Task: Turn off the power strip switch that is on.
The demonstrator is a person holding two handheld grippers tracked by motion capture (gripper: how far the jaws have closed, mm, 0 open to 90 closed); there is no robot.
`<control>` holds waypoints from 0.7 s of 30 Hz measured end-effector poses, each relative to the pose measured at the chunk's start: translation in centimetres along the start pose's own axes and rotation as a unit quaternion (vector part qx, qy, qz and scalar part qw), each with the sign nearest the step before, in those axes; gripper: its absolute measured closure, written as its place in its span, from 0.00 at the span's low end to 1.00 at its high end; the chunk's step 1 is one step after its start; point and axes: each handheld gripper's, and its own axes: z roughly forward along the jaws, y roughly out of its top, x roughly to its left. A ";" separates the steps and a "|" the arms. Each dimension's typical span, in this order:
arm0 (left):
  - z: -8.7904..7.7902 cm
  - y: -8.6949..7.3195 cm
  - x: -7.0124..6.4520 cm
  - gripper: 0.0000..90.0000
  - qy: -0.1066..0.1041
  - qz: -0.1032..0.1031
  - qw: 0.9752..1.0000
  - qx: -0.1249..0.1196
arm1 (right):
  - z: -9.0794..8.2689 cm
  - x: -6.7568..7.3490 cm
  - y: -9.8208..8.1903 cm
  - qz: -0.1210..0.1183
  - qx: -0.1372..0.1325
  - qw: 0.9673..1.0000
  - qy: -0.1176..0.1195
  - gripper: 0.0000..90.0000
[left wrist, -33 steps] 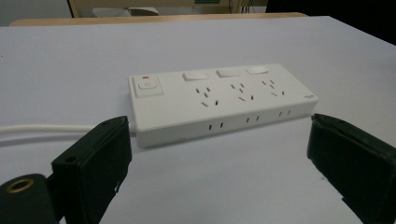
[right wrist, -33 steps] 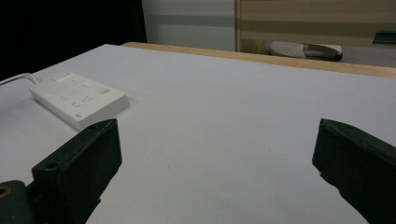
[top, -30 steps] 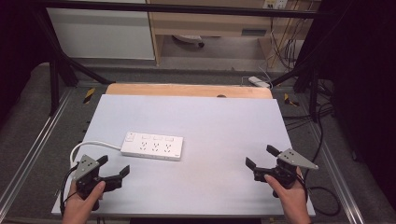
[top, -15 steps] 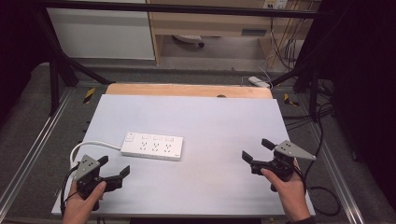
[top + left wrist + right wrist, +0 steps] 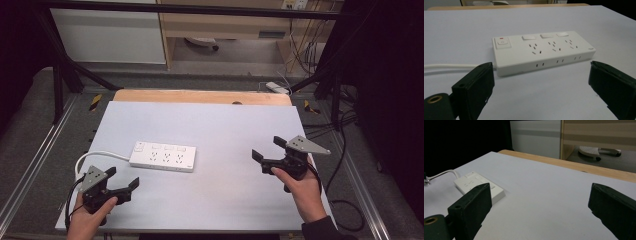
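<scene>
White power strip (image 5: pixel 163 156) lies flat on the desk (image 5: pixel 225 125), left of centre and nearer the front edge than the back. Long axis runs roughly parallel to the front edge, slightly skewed. Sockets face up: three outlet groups, each with a rocker switch, plus a main switch (image 5: pixel 502 42) with a red mark at the cord end. White cord (image 5: pixel 97 156) leaves that end and curves off toward the desk's left edge.

Left tool (image 5: pixel 124 185) sits near the front-left corner, jaws spread wide, nothing between them, aimed at the strip's near long side; near it but apart. Right tool (image 5: pixel 267 150) is toward the right edge, lifted off the surface, jaws also spread and empty, well apart from the strip, pointing leftward across the desk.

Handling judgement: rigid moulded plastic body, light to moderate weight, won't flex or crush under a pinch. Surface looks smooth and glossy, so likely slippery on the smooth desk top; a push would slide it rather than tip it. Best hold looks to be across the short width, jaws on the two long side walls, near mid-length for balance. Avoid clamping on the rockers or main switch. The cord is stiff-ish and will drag and swing the cord end if the body is lifted from the far end.
</scene>
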 end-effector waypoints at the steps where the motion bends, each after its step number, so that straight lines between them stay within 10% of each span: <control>1: 0.0 0.0 0.0 0.07 -0.001 0.000 1.000 0.001 | 0.0 0.0 0.0 0.000 0.000 1.000 0.000 0.06; 21: 0.1 -0.1 0.1 0.07 0.001 0.001 1.000 0.006 | 4.4 1.6 2.1 -0.016 0.038 0.999 0.026 0.08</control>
